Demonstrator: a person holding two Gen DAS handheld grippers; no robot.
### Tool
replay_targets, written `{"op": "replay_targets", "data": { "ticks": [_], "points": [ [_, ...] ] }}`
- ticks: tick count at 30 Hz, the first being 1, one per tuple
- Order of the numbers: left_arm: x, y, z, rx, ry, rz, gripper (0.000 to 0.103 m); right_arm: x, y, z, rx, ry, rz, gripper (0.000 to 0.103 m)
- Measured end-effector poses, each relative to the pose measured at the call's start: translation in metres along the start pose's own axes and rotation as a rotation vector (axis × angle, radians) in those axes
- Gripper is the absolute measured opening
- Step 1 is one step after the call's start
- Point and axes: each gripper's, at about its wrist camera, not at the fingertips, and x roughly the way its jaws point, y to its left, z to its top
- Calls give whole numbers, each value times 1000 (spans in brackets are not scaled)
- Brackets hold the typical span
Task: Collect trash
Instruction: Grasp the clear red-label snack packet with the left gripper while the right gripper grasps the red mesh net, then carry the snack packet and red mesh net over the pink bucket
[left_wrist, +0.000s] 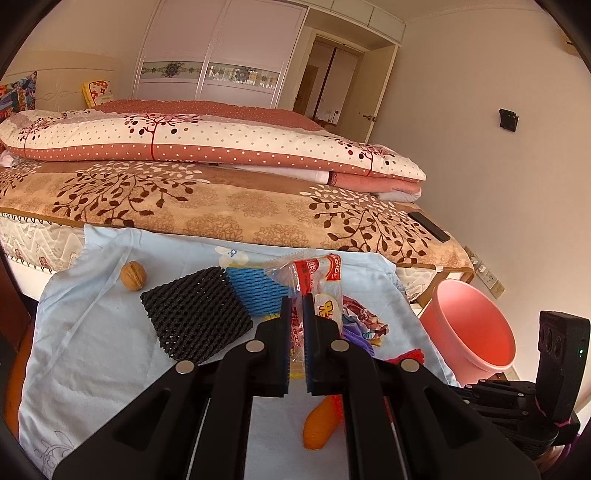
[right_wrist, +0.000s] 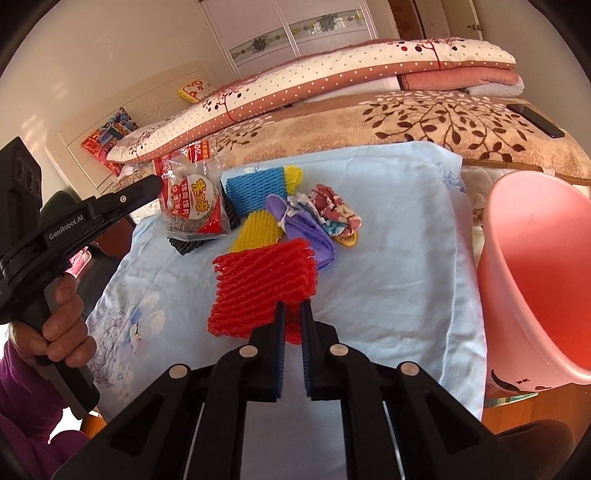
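My left gripper (left_wrist: 296, 301) is shut on a clear red-and-white snack wrapper (left_wrist: 317, 280) and holds it above the blue cloth; the wrapper also shows in the right wrist view (right_wrist: 192, 203). My right gripper (right_wrist: 293, 308) is shut on the near edge of a red foam net (right_wrist: 262, 284) lying on the cloth. A pink bin (right_wrist: 546, 280) stands at the right of the table, also in the left wrist view (left_wrist: 469, 325). A black foam net (left_wrist: 195, 314), a blue foam net (left_wrist: 255, 291) and a yellow foam net (right_wrist: 258, 229) lie on the cloth.
A walnut (left_wrist: 133, 280) sits at the far left of the cloth. An orange peel (left_wrist: 321, 424) lies near my left gripper. Purple and patterned scraps (right_wrist: 321, 218) lie mid-cloth. The bed (left_wrist: 221, 206) with folded quilts and a phone (left_wrist: 430, 226) lies behind.
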Motion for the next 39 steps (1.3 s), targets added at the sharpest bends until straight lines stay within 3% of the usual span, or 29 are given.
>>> {"op": "replay_targets", "data": {
  "ticks": [15,29,39],
  "points": [
    [3,-67,11,101,-21,-104,5,-71,-55,14,115,-195,-162,7],
    [28,-162,10,235,-4,-256,5,-118,-119,0,243,-278,-320,7],
    [56,-220,-1,319,30,-326,5,-131,-155,-14,292,-281,-425,7]
  ]
}}
